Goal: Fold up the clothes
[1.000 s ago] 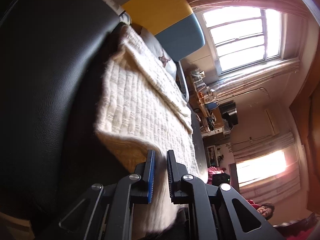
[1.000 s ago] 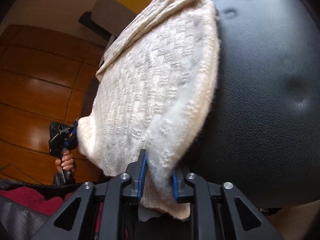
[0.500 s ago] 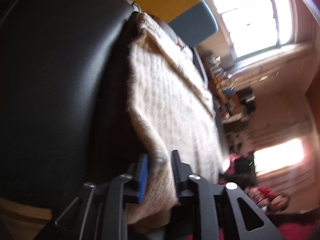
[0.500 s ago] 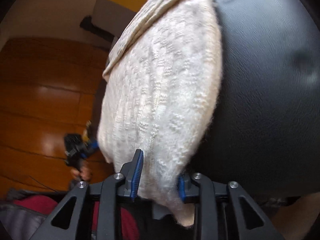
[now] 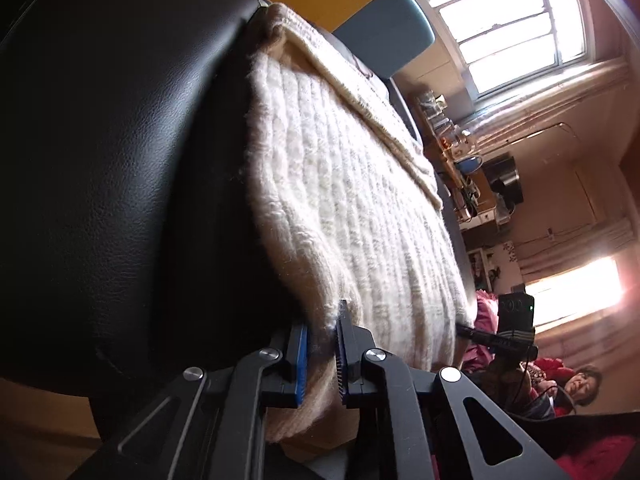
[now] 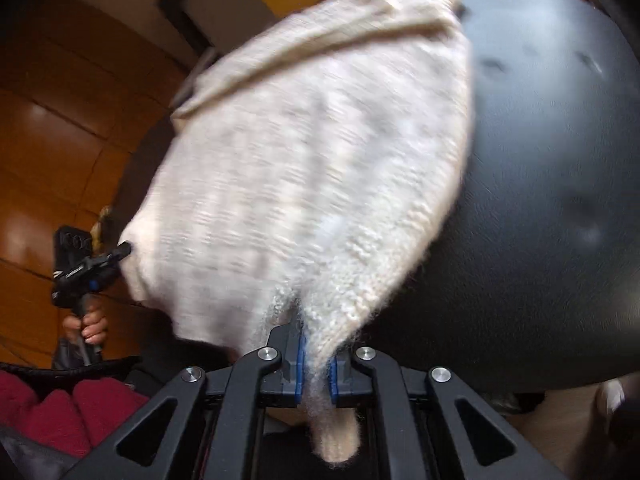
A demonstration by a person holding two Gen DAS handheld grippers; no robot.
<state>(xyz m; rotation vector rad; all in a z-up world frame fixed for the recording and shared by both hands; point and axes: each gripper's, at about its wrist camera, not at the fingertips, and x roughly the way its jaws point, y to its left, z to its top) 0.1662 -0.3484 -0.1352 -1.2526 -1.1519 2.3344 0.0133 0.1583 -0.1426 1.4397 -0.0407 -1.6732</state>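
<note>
1. Left wrist view: the fingers [image 5: 301, 354] of the left gripper [image 5: 320, 354] are clamped on one corner of the cream knitted sweater [image 5: 344, 184]. The sweater lies spread over the black leather seat [image 5: 112, 160], with a window [image 5: 508, 20] bright beyond.
2. Right wrist view: the right gripper [image 6: 316, 368] pinches another corner of the sweater [image 6: 312, 168] between its blue pads [image 6: 299, 360]. The cloth is blurred, draped on the seat [image 6: 552, 200] above the wooden floor [image 6: 52, 128].

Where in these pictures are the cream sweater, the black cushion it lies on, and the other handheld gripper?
cream sweater [image 5: 360, 208]: left wrist view, middle of the knit.
black cushion [image 6: 552, 208]: right wrist view, bare leather beside the sweater.
left gripper [image 6: 122, 249]: right wrist view, fingertips at the sweater's corner.
</note>
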